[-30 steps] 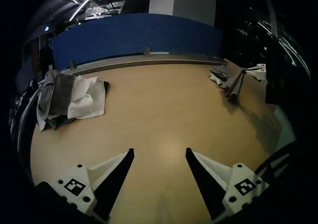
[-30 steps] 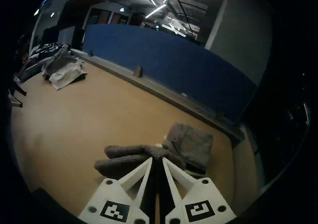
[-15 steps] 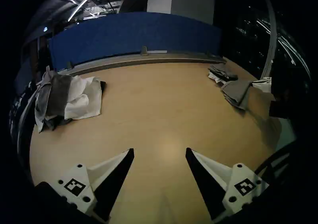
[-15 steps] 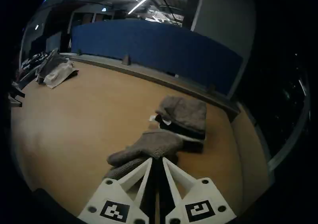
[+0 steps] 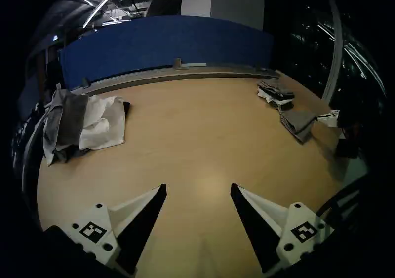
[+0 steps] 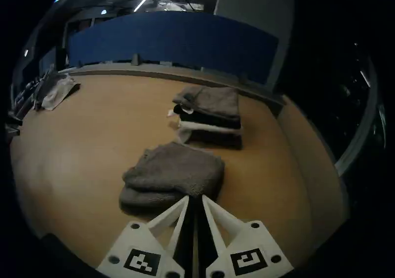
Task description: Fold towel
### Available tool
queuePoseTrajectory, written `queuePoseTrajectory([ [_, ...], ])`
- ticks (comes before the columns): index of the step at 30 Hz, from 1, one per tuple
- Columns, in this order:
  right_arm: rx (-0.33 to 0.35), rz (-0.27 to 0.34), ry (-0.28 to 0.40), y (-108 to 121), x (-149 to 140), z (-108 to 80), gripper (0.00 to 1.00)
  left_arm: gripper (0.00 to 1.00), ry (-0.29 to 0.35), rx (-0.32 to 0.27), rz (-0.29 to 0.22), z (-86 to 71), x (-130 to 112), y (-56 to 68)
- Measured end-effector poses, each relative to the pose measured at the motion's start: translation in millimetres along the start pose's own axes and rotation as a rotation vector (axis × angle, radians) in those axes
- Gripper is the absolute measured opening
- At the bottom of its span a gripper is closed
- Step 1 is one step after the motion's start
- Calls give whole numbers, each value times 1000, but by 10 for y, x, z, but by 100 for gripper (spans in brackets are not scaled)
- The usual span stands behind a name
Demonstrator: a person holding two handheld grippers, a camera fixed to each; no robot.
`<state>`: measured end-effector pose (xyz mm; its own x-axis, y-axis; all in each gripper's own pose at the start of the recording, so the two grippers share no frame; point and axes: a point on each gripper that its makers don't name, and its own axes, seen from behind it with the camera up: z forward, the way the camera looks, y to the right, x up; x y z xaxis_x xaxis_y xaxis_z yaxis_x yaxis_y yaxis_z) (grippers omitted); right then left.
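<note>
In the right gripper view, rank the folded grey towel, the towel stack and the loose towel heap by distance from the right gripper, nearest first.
1. folded grey towel, directly ahead, centre.
2. towel stack, just behind it.
3. loose towel heap, far left table edge.

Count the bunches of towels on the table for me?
3. A folded gray towel nearest the right gripper, a neat stack just behind it, a messy heap far across the table. Others may be hidden.

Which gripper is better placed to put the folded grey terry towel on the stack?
Right. The right gripper grips the folded grey terry towel near the stack of folded towels; the left gripper is open, far off.
</note>
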<state>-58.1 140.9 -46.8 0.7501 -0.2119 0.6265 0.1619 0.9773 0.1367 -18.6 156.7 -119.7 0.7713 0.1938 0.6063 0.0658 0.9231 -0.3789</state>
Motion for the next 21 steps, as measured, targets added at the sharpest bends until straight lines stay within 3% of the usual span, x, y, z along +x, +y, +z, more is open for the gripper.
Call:
queuePoseTrajectory([
  [11, -68, 68, -99, 236, -413, 26, 21, 97, 0, 0, 3, -15, 2, 19],
  [21, -129, 61, -154, 345, -558, 14, 38, 97, 1, -2, 9, -26, -3, 39],
])
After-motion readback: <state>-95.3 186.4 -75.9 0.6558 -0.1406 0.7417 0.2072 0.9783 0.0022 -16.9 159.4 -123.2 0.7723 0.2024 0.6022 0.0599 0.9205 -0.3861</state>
